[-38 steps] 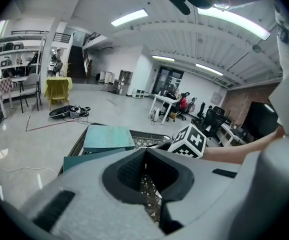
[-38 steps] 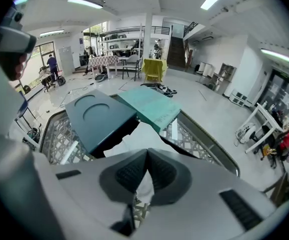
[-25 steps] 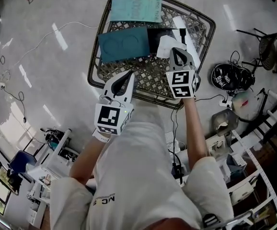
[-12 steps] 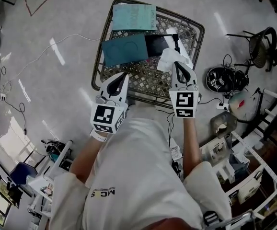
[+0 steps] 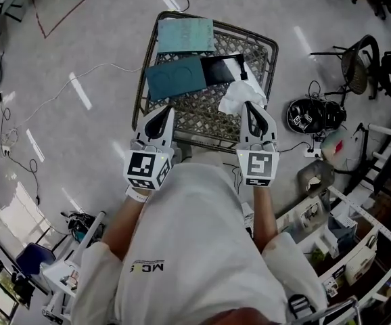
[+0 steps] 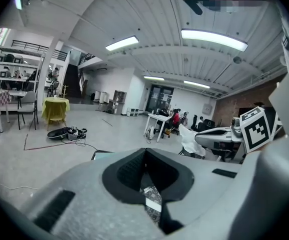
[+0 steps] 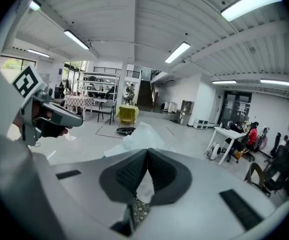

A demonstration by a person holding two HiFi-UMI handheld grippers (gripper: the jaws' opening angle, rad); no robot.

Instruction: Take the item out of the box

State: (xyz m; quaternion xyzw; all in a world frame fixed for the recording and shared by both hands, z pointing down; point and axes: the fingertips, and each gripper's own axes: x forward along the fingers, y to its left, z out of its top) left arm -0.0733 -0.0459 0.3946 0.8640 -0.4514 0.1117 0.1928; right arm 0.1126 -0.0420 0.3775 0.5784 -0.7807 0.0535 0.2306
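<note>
A wire basket (image 5: 141, 93) stands on the floor in the head view. In it lie a pale teal lid (image 5: 185, 34), a dark teal insert (image 5: 176, 76) and a black tray (image 5: 221, 70). My right gripper (image 5: 249, 107) is shut on a crumpled white plastic bag (image 5: 238, 93) over the basket's near right part. The right gripper view shows the bag (image 7: 139, 136) pinched at the jaw tips of that gripper (image 7: 145, 154). My left gripper (image 5: 160, 111) hovers over the near left rim, shut with nothing in it (image 6: 144, 151).
A black helmet (image 5: 310, 116) and a dark chair (image 5: 358, 63) stand right of the basket. Cables (image 5: 80, 73) run over the floor at left. Shelving with clutter (image 5: 344, 235) fills the lower right. The person's white shirt (image 5: 195, 249) covers the foreground.
Both grippers have drawn back toward the basket's near rim. The white bag has come up and nearer with the right gripper.
</note>
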